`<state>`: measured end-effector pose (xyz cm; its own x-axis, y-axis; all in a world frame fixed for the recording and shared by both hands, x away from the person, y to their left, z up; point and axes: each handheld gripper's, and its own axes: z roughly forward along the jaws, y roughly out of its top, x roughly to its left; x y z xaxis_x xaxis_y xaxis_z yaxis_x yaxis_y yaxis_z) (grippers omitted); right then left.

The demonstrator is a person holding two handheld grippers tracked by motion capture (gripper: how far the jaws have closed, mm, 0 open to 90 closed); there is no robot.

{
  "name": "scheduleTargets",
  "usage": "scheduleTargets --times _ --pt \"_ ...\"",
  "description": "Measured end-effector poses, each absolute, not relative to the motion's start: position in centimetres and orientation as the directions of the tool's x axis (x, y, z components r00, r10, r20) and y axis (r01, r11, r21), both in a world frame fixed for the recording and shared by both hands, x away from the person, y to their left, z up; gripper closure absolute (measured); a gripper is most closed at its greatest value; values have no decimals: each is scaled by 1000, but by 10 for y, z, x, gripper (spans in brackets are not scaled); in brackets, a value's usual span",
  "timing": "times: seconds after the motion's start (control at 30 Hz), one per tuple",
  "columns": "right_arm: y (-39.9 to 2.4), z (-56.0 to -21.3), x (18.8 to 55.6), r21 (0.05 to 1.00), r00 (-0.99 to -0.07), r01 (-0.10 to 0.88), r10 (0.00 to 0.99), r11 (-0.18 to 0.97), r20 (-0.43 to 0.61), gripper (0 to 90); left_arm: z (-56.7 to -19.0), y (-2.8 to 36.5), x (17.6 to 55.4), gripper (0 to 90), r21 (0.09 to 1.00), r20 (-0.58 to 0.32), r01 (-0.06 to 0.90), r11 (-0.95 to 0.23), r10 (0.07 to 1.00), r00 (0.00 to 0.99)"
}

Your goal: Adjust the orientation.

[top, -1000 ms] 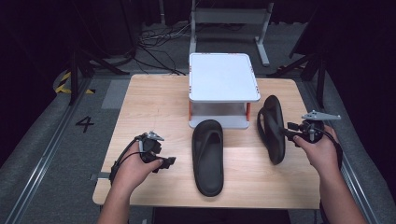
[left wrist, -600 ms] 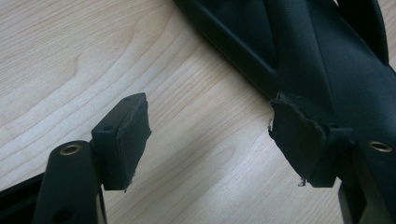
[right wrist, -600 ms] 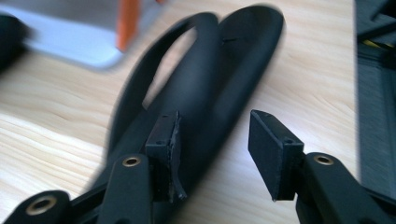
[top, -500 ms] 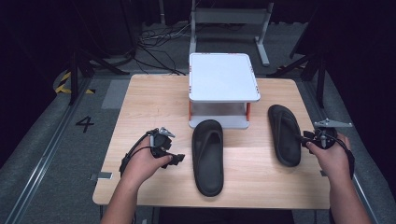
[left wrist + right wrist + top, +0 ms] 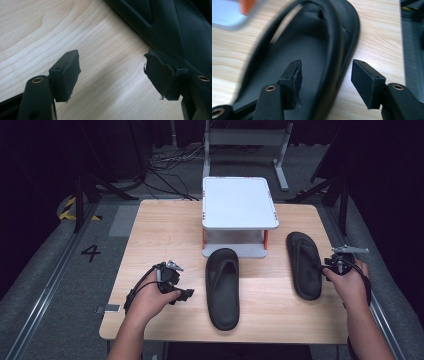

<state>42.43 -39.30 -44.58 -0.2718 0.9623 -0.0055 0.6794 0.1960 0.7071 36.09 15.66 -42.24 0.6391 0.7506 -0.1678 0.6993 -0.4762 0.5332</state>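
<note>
Two black flip-flops lie sole-down on the wooden table (image 5: 165, 230). The middle one (image 5: 222, 287) is just right of my left gripper (image 5: 186, 293), whose jaws stand open over bare wood (image 5: 100, 82), with that sandal's edge (image 5: 175, 25) beyond the right pad. The right flip-flop (image 5: 303, 265) lies flat near the table's right side. My right gripper (image 5: 327, 268) straddles its outer rim: one pad hangs over the footbed (image 5: 312, 50), the other over the table beside it. Its jaws have just been opening, and the pads do not press on the strap or rim between them.
A white two-level stand (image 5: 239, 202) with orange posts sits at the back middle of the table, just behind the middle flip-flop's toe. The table's right edge is close to my right hand. Cables and metal frames lie on the floor beyond.
A second ago the right flip-flop stood tilted on its edge in the right gripper; it now lies flat, farther right. The right hand has sunk and drawn back. The left hand has barely shifted.
</note>
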Motion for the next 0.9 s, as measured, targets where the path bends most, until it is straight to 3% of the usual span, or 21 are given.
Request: scheduleTargets --times 0.03,0.17,0.37,0.7,0.9 --pt "-389 -450 429 692 -268 698 963 184 15 524 -422 159 359 285 538 -167 704 -464 760 628" --pt "-387 -448 430 674 -249 709 968 209 -38 672 -419 166 355 285 545 -155 707 -451 774 614" --pt "-389 -444 423 659 -265 722 964 211 -19 774 -417 162 357 285 548 -160 699 -459 763 626" --pt "-368 -438 401 608 -391 734 920 303 14 779 -414 146 372 285 559 -155 668 -491 729 666" --pt "-346 -435 389 577 -429 729 903 368 -35 778 -417 135 380 285 550 -156 655 -518 707 690"
